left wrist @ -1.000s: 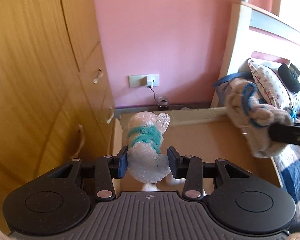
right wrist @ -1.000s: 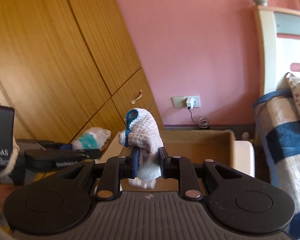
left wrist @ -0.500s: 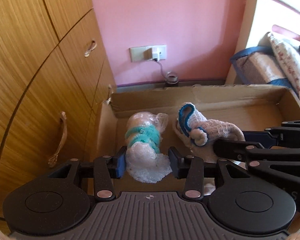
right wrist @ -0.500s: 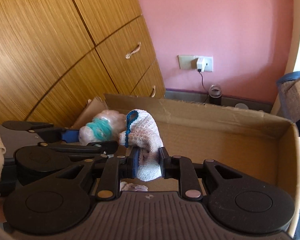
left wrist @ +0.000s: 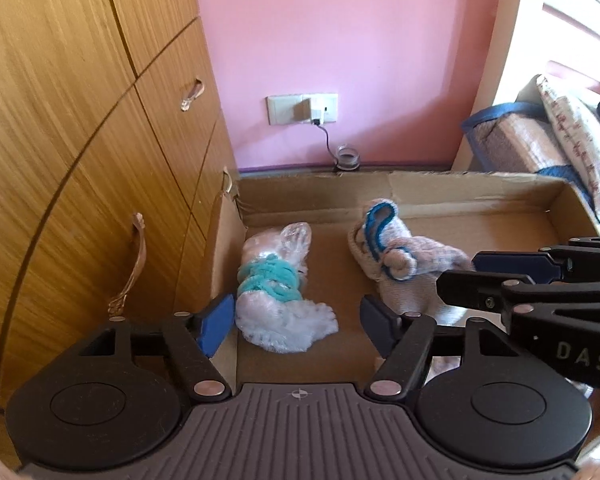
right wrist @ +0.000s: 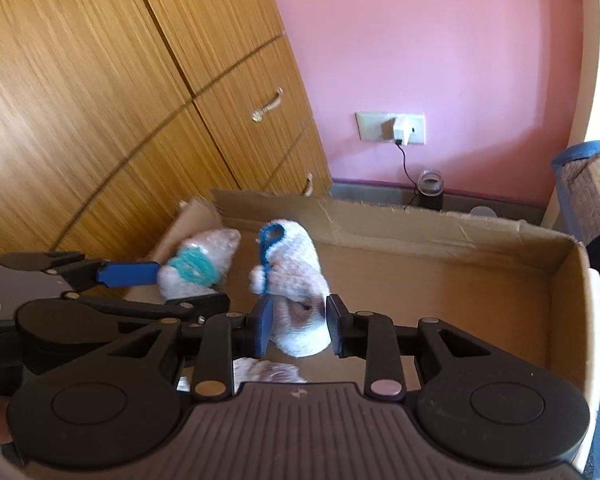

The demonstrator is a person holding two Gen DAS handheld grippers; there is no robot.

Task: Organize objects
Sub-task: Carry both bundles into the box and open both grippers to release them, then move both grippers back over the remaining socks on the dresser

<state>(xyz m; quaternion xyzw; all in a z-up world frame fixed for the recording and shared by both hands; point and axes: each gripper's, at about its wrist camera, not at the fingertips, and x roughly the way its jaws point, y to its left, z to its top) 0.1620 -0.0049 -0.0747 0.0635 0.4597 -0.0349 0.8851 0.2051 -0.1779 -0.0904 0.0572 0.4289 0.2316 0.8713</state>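
The plastic-wrapped bundle (left wrist: 278,292) with a teal band around its middle lies on the floor of the cardboard box (left wrist: 440,188), near the box's left wall. The left gripper (left wrist: 296,320) hangs over it with its fingers spread wide, one on each side, neither blue pad touching the wrap. Just beside it toward the box's middle sits the pale knit sock (right wrist: 296,280) with blue trim. The right gripper (right wrist: 298,326) straddles the sock's lower end, its jaws parted; the left pad looks close against the knit and the right pad stands slightly off it. The box stands against a wooden wardrobe (left wrist: 80,140) on the left, below a pink wall (left wrist: 360,40) with a socket plate (left wrist: 302,109). A small jar (right wrist: 431,186) stands behind the box's far edge.
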